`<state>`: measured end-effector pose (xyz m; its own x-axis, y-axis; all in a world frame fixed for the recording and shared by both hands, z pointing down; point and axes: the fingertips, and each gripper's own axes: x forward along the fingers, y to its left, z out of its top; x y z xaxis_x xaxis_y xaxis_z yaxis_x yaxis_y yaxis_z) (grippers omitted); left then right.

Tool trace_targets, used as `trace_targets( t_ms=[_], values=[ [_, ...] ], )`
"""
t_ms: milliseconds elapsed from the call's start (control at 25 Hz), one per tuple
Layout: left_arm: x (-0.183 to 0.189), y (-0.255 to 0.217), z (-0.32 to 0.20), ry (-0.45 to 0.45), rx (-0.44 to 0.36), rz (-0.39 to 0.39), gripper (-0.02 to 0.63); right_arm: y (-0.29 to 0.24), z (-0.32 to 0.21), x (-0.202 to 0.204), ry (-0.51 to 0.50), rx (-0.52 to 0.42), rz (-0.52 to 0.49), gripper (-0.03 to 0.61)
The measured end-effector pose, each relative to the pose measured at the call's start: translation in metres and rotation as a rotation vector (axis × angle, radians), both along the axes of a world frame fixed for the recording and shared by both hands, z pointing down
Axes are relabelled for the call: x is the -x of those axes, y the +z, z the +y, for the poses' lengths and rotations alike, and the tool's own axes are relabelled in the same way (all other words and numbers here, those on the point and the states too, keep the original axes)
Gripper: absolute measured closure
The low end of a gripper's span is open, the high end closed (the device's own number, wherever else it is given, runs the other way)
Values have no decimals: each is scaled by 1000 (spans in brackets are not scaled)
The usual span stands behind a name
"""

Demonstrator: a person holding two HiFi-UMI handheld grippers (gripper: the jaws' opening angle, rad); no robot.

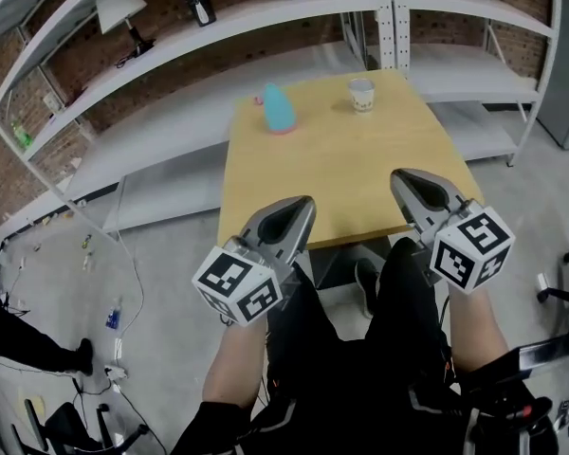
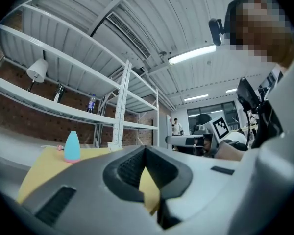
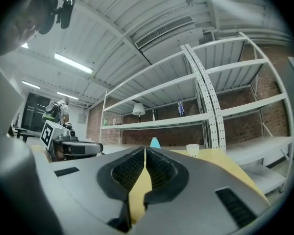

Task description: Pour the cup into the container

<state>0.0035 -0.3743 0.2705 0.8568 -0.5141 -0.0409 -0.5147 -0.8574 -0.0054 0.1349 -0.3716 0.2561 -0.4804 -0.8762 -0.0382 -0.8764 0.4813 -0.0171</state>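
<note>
- Head view only: both tools sit at the near edge of the tabletop [image 1: 341, 173], over the wearer's legs and well short of the items.
- Left hand-held gripper [image 1: 306, 202]: clenched, tips meeting, nothing between them. Its own view confirms this.
- Right hand-held gripper [image 1: 399, 176]: also clenched and empty.
- Cup [image 1: 361, 95]: small, white, faint print on the side. It stands upright at the far edge of the tabletop, towards the right.
- Container [image 1: 279, 109]: light blue, bottle-shaped, pink base. It stands upright at the far side, left of the cup and well apart from it.
- Gripper views only: ceiling lights and a person standing far off in the room. Each view also catches the other tool's marker cube.
- White shelving [image 1: 218, 28] stands behind the tabletop, with a lamp [image 1: 120, 8] on it.
- Hard to tell: what the cup holds, and the container's opening.
- In the left gripper view the cup is tiny, beside a shelf upright.
</note>
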Motion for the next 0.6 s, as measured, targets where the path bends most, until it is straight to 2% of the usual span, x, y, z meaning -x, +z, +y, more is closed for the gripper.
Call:
trace_targets(
  t_ms=[280,600],
  values=[
    [-11,-9,-97,10,15,4,621,-3,-101,-15,0,8,1,575],
    [-20,-18,-167,44,18,-26,621,-13,-174,-24,14,2,-5,544]
  ],
)
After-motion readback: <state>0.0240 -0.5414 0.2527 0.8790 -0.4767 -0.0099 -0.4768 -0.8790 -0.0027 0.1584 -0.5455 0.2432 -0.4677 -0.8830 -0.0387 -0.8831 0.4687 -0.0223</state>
